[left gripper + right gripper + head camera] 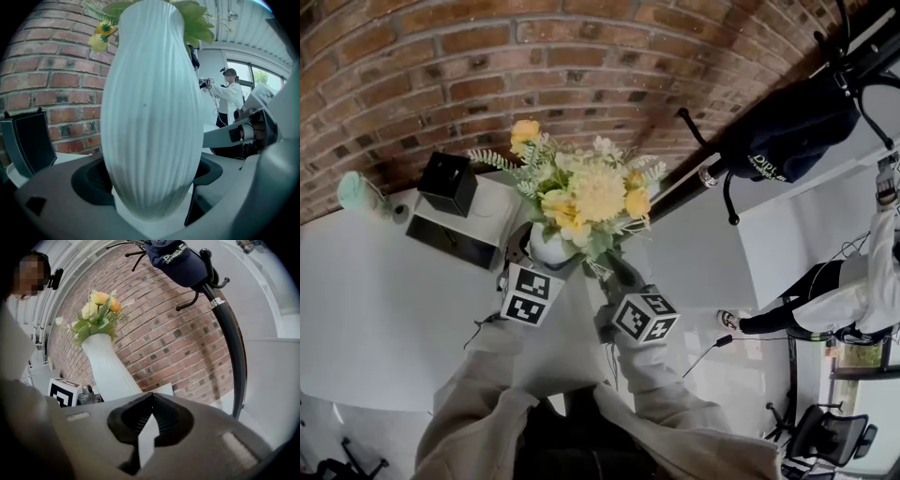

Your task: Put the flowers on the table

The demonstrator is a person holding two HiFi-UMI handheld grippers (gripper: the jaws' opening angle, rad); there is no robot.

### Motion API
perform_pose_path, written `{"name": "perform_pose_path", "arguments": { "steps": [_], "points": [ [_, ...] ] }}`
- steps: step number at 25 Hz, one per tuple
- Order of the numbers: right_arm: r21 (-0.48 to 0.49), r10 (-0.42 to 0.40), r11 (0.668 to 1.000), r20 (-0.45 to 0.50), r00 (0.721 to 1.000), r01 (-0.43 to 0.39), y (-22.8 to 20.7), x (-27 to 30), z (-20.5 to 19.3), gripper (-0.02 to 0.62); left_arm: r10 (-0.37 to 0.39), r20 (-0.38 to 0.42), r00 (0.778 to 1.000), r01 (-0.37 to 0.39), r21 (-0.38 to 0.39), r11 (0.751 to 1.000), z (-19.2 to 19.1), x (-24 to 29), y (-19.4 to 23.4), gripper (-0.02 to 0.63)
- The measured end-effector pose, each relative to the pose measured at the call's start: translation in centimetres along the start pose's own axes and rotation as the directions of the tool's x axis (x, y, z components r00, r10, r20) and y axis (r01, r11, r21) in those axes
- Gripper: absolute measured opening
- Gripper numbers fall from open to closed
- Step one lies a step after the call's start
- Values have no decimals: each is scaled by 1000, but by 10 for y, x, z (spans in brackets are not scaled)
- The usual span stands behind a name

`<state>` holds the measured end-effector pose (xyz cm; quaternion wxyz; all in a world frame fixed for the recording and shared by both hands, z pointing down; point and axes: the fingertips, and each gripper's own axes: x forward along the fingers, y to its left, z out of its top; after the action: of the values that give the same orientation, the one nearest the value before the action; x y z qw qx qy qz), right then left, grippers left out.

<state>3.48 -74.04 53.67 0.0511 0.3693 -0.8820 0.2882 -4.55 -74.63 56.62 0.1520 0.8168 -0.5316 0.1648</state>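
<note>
Flowers (586, 192), yellow and cream, stood in a tall white ribbed vase (150, 117) grasped low by the left gripper (150, 177) above the white desk (384, 309); right gripper (151, 401) seemingly clenched empty. Top-heavy, the vase could tip.

A broad bare stretch of the white worktop (384, 319) is left open at the left and front; the back is closed off by the brick wall (487, 66). Room before the wall is taken by a black box (447, 183) and a flat black case (450, 242) just beside it, with a pale teal object (354, 190) at the far left. The middle is filled by the vase (150, 117) and its flowers (581, 192) — the vase is clamped between the fingers (93, 180) of the left gripper (149, 185); the right side is barred by a black coat stand (694, 183) with a dark cap (787, 127) hung on it.
</note>
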Motion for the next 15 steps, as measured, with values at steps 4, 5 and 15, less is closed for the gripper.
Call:
{"name": "perform_pose_path", "arguments": {
  "steps": [4,5,15],
  "points": [
    [12,-4,1000,-15,1000,4,-12,12,-7,-2,17,7,1000,-17,20,1000,-5,17,10,476],
    [15,-4,1000,-20,1000,5,-14,15,-9,-2,21,9,1000,-21,19,1000,-6,22,12,476],
    [28,-10,1000,-56,998,11,-29,29,-27,-2,113,58,992,-113,3,994,-20,52,39,476]
  ]
}}
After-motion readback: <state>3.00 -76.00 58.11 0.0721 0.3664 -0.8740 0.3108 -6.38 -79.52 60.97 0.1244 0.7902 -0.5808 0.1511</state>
